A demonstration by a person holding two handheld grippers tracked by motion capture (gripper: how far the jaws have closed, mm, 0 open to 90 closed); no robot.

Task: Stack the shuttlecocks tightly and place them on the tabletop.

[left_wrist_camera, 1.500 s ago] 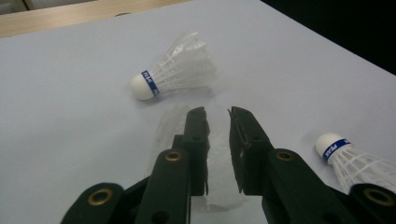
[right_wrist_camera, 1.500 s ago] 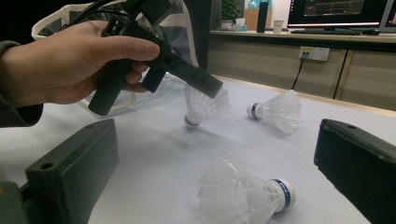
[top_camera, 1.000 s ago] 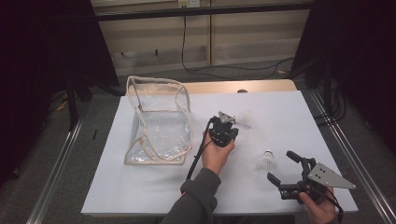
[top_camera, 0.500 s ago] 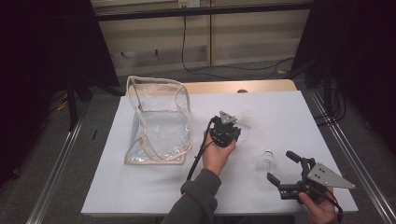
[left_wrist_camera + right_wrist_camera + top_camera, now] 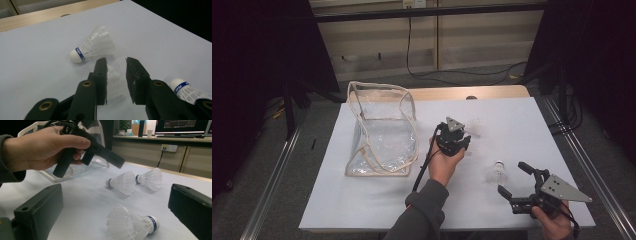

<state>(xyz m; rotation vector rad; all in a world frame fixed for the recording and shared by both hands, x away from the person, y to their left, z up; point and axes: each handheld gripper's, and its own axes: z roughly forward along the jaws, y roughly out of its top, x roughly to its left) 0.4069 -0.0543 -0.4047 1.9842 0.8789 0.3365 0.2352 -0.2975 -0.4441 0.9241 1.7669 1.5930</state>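
So on the left side of the table there's a clear zip bag (image 5: 382,137) standing open, not really doing anything.

Moving right, the left gripper (image 5: 458,134) is hovering mid-table, and its jaws have just been opening up. They're sitting a little apart now, not clamping anything. In the left gripper view a shuttlecock (image 5: 113,83) is lying on the table right in the gap between them, feathers showing, but I can't tell if the pads are brushing it. Just past the tips, the far shuttlecock (image 5: 92,48) is lying on its side, long axis flat along the table, cork pointing left and skirt flaring to the right in that view.

Further right and nearer, the loose shuttlecock (image 5: 498,171) is resting on the white sheet, just left of the right gripper (image 5: 516,179). In the right gripper view it's lying on its side, cork pointing right. That gripper's jaws are standing wide apart, holding nothing.
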